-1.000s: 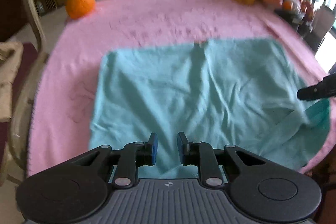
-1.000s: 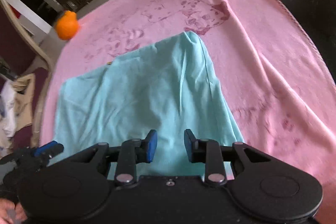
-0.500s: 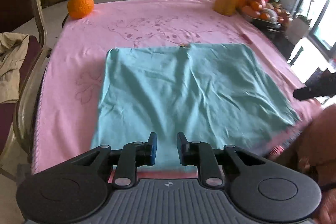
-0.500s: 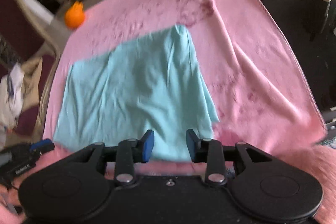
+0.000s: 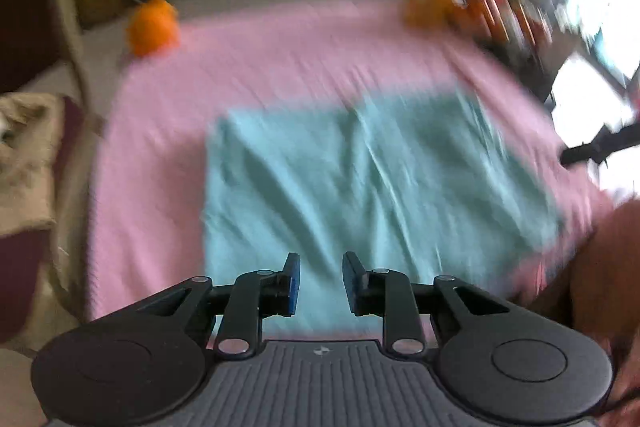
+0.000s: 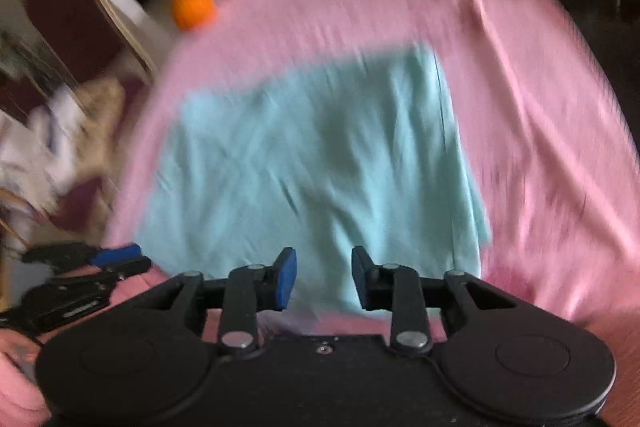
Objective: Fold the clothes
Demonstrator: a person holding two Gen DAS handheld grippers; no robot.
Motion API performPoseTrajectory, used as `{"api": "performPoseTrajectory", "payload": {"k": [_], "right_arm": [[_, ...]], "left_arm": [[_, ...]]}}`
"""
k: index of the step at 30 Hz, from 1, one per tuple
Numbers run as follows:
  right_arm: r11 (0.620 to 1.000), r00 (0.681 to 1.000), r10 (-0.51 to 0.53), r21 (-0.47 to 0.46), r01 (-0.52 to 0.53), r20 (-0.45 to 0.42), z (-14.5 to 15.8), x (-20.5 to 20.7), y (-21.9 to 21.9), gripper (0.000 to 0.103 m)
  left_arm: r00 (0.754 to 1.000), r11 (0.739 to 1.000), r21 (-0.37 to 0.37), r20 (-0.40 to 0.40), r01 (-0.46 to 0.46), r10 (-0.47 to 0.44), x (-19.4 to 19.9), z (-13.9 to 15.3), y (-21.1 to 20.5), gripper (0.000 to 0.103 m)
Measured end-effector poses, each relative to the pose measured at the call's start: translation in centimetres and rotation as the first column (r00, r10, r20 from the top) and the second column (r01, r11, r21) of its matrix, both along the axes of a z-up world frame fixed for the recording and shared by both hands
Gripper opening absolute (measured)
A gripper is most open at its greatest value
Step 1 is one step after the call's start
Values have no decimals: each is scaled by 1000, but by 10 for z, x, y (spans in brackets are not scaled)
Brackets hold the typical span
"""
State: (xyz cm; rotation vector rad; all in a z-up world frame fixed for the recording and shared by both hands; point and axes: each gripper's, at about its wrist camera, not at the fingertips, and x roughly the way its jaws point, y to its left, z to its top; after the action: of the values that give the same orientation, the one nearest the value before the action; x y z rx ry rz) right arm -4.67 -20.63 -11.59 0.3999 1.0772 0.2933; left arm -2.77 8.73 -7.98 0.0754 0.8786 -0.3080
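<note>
Here the teal cloth (image 5: 360,187) lies flat, roughly square, on the pink blanket (image 5: 280,51), near edge toward both grippers. Left gripper (image 5: 319,283) is opening, right gripper (image 6: 323,279) spread; both empty. Bare blanket surrounds the cloth.

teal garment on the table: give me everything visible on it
The teal garment is soft, thin-looking cloth lying flat as a rough rectangle with shallow creases, likely already folded. A seam line runs along its right side in the right wrist view. It rests on the pink blanket. Its near edge sits just beyond both grippers' fingertips; nothing is between either pair of jaws. Motion blur hides finer detail.
</note>
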Motion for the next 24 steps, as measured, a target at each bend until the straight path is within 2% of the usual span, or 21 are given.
{"api": "performPoseTrajectory", "payload": {"k": [2, 4, 7, 10, 14, 15, 18, 21, 24], "right_arm": [[998, 994, -47, 53, 42, 96, 30, 8, -12, 38], [993, 980, -94, 84, 81, 173, 49, 18, -23, 50], [976, 964, -190, 144, 165, 184, 52, 36, -44, 54], [947, 956, -261, 230, 226, 134, 28, 64, -60, 60], [909, 940, -338, 272, 316, 40, -20, 91, -86, 61], [900, 936, -352, 280, 335, 9, -33, 101, -92, 58], [875, 919, -390, 288, 389, -58, -71, 124, -106, 37], [867, 909, -410, 276, 414, -78, -98, 138, -112, 33], [850, 906, -411, 319, 420, -97, -115, 141, -115, 33]], "left_arm": [[995, 998, -23, 81, -60, 62, 12, 16, 7, 26], [987, 994, -40, 118, -106, 110, 28, 18, 13, 31], [978, 985, -60, 119, -163, 169, 55, 6, 19, 31], [970, 970, -84, 72, -226, 232, 80, -18, 27, 31], [947, 942, -105, -11, -319, 320, 109, -50, 36, 31], [944, 940, -92, -15, -328, 329, 115, -54, 36, 31], [936, 934, -53, -24, -353, 352, 134, -66, 34, 34], [938, 938, -41, -30, -345, 344, 150, -69, 31, 39], [946, 946, -50, -55, -321, 319, 168, -75, 31, 40]]}}
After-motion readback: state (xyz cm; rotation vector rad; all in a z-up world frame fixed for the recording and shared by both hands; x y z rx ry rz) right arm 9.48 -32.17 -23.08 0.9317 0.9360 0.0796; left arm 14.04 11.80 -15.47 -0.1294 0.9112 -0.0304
